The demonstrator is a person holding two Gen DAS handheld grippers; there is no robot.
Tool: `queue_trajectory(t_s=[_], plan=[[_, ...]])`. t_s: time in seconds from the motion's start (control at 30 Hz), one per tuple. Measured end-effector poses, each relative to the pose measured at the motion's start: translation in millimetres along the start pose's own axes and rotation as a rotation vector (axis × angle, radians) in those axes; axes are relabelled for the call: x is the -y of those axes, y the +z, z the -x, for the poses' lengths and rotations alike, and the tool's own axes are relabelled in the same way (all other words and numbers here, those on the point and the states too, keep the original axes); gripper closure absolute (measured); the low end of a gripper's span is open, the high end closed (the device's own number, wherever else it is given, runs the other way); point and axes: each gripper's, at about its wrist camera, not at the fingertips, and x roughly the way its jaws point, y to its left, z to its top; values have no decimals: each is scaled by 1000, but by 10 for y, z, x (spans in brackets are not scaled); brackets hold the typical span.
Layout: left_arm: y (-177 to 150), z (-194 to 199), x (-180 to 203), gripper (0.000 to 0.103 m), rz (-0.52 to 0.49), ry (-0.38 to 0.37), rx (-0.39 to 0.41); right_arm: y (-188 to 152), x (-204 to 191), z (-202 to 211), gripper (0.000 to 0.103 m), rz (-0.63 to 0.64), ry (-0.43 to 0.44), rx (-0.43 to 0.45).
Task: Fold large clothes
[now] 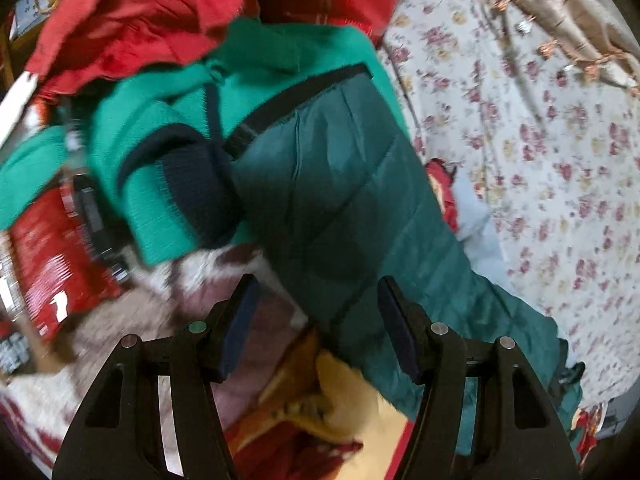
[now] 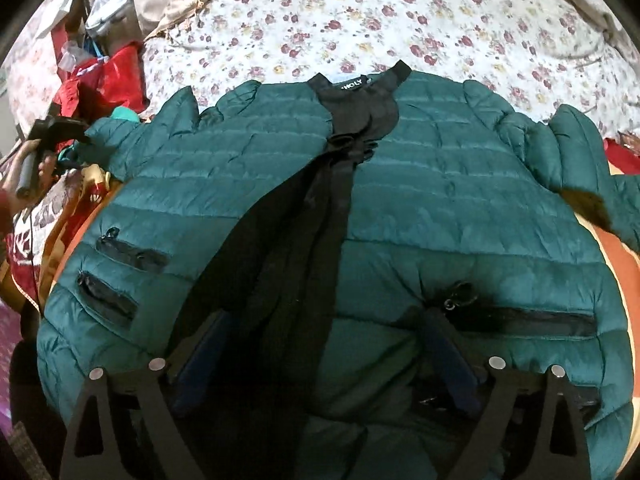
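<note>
Right wrist view: dark green puffer jacket (image 2: pixel 420 200) lies front-up across the bed, filling the middle and lower frame, collar toward top centre. Black zip strip (image 2: pixel 320 216) runs from the collar down the middle. Two zipped pockets at lower left, one longer at lower right. Sleeves bunched at upper left and upper right. Flowered bedsheet (image 2: pixel 360 12) fills the top of frame.

Right hand-held gripper (image 2: pixel 324 360) at the bottom: jaws spread wide over the jacket's lower front, straddling the zip strip, pads not pinching any fabric. Left hand-held gripper (image 2: pixel 60 128) also shows small at left edge of this view, near the jacket's left sleeve, with a person's hand (image 2: pixel 36 168) on its handle.

Left wrist view, motion-blurred: left hand-held gripper (image 1: pixel 316 320) at the bottom, jaws partly spread, nothing between them. A jacket sleeve (image 1: pixel 360 216) runs diagonally from centre to lower right, passing behind the right-side finger. Bright green sweater (image 1: pixel 168 152) with dark cuff at centre left, red cloth (image 1: pixel 132 20) at upper left, red printed bag (image 1: pixel 52 264) at the left edge
</note>
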Motion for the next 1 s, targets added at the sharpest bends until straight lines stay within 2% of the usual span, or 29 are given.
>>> queue_trajectory(t_s=[0.07, 0.1, 0.17, 0.2, 0.23, 0.27, 0.3, 0.37, 0.43, 0.53, 0.7, 0.8, 0.87, 1.0], plan=[[21, -87, 7, 40, 4, 6, 4, -4, 10, -16, 5, 2, 4, 6], [27, -97, 29, 36, 5, 7, 17, -8, 2, -25, 4, 9, 1, 10], [24, -105, 96, 35, 0, 16, 35, -18, -29, -45, 2, 26, -8, 16], [14, -120, 141, 42, -19, 37, 35, -24, -43, -51, 1, 33, -13, 18], [11, -138, 178, 58, -44, 49, 32, -27, -51, -53, 1, 38, -15, 18], [-5, -164, 224, 92, -77, 63, 13, -30, -57, -56, 0, 43, -18, 19], [-16, -188, 257, 93, -96, 66, -8, -29, -55, -59, 0, 43, -17, 20], [-77, -102, 328, 95, -127, 94, 17, -32, -47, -56, 0, 42, -14, 21], [-139, 68, 438, 95, -151, 72, 41, -34, -47, -57, 0, 44, -18, 25], [-267, 454, 708, 96, -197, -12, 82, -42, -56, -62, 0, 49, -22, 34], [-728, 1150, 1448, 96, -369, -174, 138, -53, -56, -48, 0, 43, -17, 42], [-1109, 1371, 1895, 96, -462, -285, 112, -12, -35, 17, 2, 16, -4, 20], [-1457, 1397, 2218, 96, -527, -358, 61, 26, 37, 130, 3, -32, 15, 24], [-2042, 1166, 2659, 95, -611, -420, -42, 113, 386, 520, 3, -172, -1, 110]])
